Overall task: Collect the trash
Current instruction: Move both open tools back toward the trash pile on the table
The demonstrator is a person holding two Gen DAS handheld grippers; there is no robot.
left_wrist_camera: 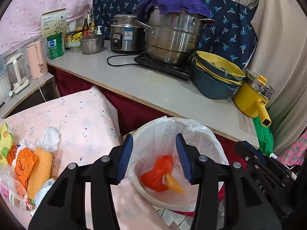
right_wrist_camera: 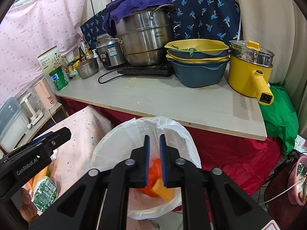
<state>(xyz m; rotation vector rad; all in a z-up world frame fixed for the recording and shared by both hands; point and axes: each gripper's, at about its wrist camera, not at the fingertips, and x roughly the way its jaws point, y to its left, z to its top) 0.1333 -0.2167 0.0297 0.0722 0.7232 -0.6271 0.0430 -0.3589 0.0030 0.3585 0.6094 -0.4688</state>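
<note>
A white bin (left_wrist_camera: 214, 143) lined with a clear plastic bag stands on the floor below the counter; it also shows in the right wrist view (right_wrist_camera: 107, 143). Inside it lie an orange wrapper (left_wrist_camera: 157, 174) and a yellow foam net piece (left_wrist_camera: 175, 186), blurred. My left gripper (left_wrist_camera: 154, 147) is open and empty above the bin. My right gripper (right_wrist_camera: 153, 147) hangs over the bin with its jaws a narrow gap apart and nothing between them. More trash lies on the pink-covered table at left: an orange packet (left_wrist_camera: 24, 164), a yellow foam net (left_wrist_camera: 40, 170), crumpled white paper (left_wrist_camera: 49, 140).
A grey counter (left_wrist_camera: 134, 84) behind the bin carries a large steel pot (left_wrist_camera: 172, 38), a rice cooker (left_wrist_camera: 124, 34), stacked blue-and-yellow basins (left_wrist_camera: 214, 76) and a yellow electric pot (left_wrist_camera: 253, 95). A green bag (right_wrist_camera: 282, 115) hangs at the counter's right end. A pink basket (right_wrist_camera: 299, 180) stands at far right.
</note>
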